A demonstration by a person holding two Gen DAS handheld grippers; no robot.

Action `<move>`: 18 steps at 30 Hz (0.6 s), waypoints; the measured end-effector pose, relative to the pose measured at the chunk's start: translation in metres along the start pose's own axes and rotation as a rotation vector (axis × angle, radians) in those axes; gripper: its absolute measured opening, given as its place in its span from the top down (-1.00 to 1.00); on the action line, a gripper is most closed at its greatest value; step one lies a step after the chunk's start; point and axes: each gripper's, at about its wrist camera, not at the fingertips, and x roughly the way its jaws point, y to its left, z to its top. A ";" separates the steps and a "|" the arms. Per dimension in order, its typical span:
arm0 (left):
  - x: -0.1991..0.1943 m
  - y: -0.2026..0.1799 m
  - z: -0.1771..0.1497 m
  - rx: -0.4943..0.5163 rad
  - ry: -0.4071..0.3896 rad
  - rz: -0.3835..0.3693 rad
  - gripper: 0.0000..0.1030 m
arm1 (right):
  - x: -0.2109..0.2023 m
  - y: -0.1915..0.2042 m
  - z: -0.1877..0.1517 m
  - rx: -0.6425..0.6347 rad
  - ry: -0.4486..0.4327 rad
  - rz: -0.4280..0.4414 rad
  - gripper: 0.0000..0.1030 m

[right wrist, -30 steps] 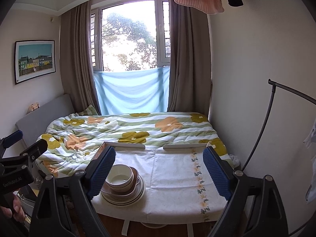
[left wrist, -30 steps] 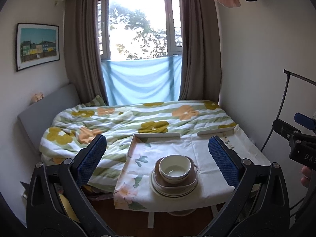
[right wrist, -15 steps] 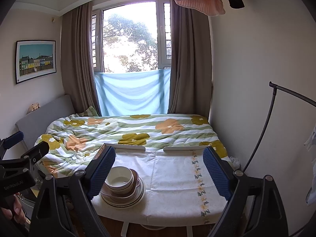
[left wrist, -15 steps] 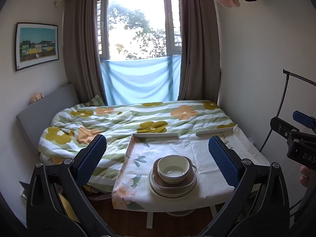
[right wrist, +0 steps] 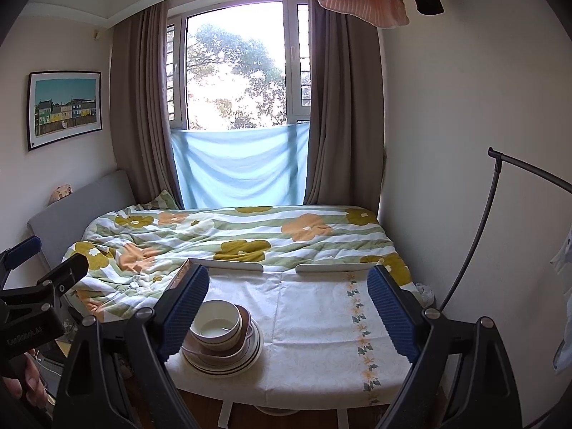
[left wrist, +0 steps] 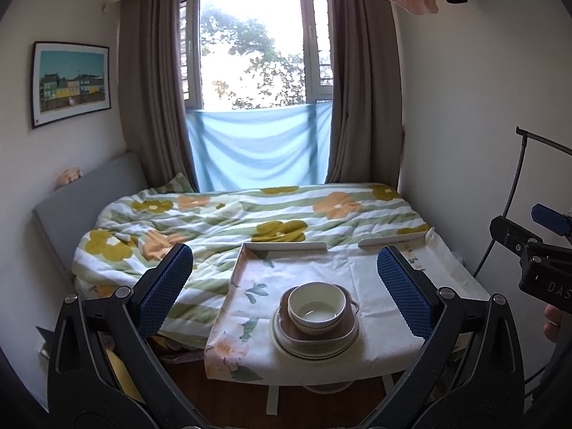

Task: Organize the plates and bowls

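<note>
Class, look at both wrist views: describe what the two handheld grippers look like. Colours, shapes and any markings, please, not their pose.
Both match. The left gripper and the right gripper each have two black, angular arms with triangular cut-outs and silver bolt heads, ending in blue pads with a fine grid texture. White lettering marks each body, only partly readable. A bare hand holds the left one; no sleeve shows.

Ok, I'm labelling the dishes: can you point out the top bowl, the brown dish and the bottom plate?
top bowl (left wrist: 314, 316): left wrist view, inner floor.
brown dish (left wrist: 345, 332): left wrist view, right rim.
bottom plate (right wrist: 255, 352): right wrist view, right edge.
</note>
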 end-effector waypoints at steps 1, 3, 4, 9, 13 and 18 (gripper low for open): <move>0.000 0.000 0.000 0.001 0.000 0.001 -0.99 | 0.001 -0.001 0.000 0.000 0.001 0.001 -0.71; 0.001 -0.001 0.000 0.002 -0.001 0.002 -0.99 | 0.001 -0.001 0.000 0.001 -0.001 0.000 -0.71; 0.001 -0.001 0.000 0.003 -0.005 0.002 -0.99 | 0.001 -0.001 0.000 0.002 -0.001 0.000 -0.71; 0.003 -0.003 -0.002 0.022 -0.013 0.011 -0.99 | 0.001 -0.002 0.000 0.002 0.000 0.001 -0.71; 0.004 -0.003 -0.002 0.032 -0.014 0.007 -0.99 | 0.003 -0.002 0.000 0.006 -0.001 -0.001 -0.71; 0.004 -0.004 -0.001 0.026 -0.024 0.020 -0.99 | 0.005 -0.003 -0.001 0.005 0.005 -0.004 -0.71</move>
